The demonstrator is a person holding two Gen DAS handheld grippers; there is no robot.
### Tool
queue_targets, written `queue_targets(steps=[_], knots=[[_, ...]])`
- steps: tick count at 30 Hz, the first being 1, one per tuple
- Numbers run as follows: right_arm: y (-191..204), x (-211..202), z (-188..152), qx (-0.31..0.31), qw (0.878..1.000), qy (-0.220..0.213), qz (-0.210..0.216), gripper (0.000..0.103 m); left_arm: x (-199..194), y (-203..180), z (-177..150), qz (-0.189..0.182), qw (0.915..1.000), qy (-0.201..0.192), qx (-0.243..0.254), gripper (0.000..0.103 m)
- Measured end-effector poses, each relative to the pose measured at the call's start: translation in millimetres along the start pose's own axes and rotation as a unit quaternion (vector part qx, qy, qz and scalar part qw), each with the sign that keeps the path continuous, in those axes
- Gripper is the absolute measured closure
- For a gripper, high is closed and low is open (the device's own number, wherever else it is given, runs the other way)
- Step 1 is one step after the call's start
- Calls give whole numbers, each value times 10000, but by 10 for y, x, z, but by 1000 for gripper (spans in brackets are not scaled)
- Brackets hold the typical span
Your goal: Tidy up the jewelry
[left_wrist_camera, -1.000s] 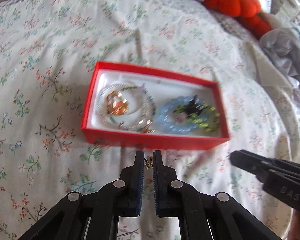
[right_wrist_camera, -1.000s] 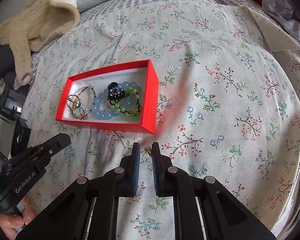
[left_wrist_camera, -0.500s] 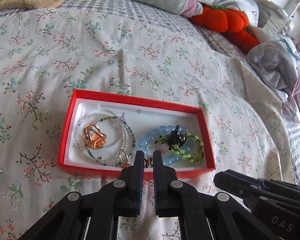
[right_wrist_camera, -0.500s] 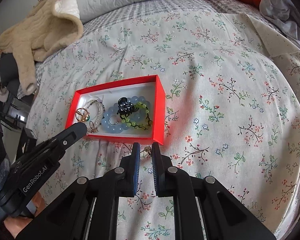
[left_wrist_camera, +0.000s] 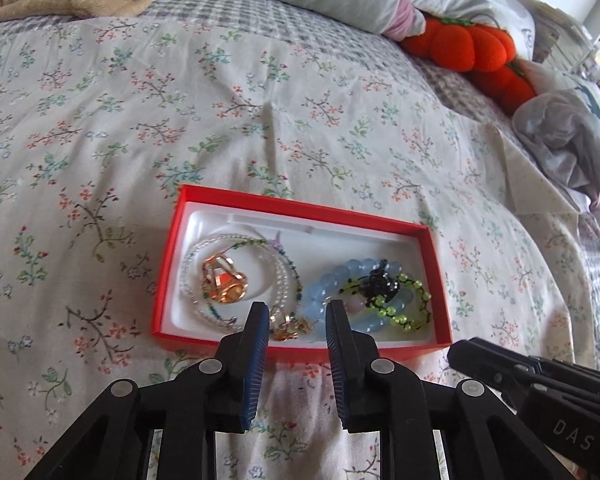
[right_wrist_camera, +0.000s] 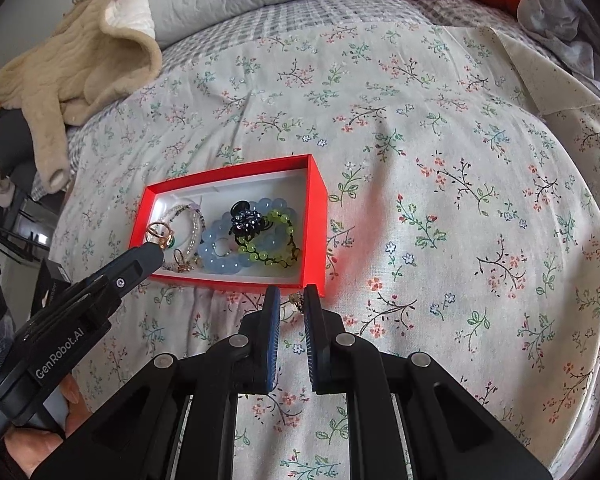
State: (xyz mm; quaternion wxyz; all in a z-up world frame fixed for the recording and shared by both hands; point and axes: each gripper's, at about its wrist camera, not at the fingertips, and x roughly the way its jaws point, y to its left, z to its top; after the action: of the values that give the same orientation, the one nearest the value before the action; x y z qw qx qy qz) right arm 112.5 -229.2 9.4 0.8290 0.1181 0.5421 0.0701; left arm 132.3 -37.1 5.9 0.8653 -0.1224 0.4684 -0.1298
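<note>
Since half a second ago, the left claw point(left_wrist_camera: 297, 312) has been spread apart over the near edge of the red box point(left_wrist_camera: 428, 240), and a small gold earring point(left_wrist_camera: 286, 326) is seen lying released inside, at 9 o'clock of the blue bead bracelet point(left_wrist_camera: 328, 284). A second gold earring point(right_wrist_camera: 296, 300) is pinched in the right claw point(right_wrist_camera: 291, 300), just short of the box on the floral bedspread point(right_wrist_camera: 460, 160).
</note>
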Motion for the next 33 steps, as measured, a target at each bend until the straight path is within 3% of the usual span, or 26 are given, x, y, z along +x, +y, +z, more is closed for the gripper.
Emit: queue_targets(steps=[8, 18, 21, 23, 25, 30, 33], knots=[[174, 6, 85, -37, 9999, -118, 86, 90, -139, 146, -54, 609, 9981, 90, -24, 51], [425, 172, 193, -87, 9997, -183, 149, 90, -198, 444, -129, 1090, 9938, 226, -46, 36], [466, 187, 222, -93, 9994, -239, 245, 89, -196, 486, -145, 1201, 9925, 231, -46, 27], [469, 198, 243, -52, 9994, -231, 250, 82, -195, 499, -152, 1269, 9917, 214, -34, 18], [466, 183, 246, -51, 9993, -259, 282, 61, -202, 506, -159, 1363, 9905, 176, -26, 14], [451, 63, 217, -193, 9988, -347, 288, 57, -188, 497, -203, 1602, 9867, 264, 38, 3], [397, -33, 159, -237, 9987, -395, 212, 47, -159, 439, -256, 1636, 9854, 431, 197, 1]])
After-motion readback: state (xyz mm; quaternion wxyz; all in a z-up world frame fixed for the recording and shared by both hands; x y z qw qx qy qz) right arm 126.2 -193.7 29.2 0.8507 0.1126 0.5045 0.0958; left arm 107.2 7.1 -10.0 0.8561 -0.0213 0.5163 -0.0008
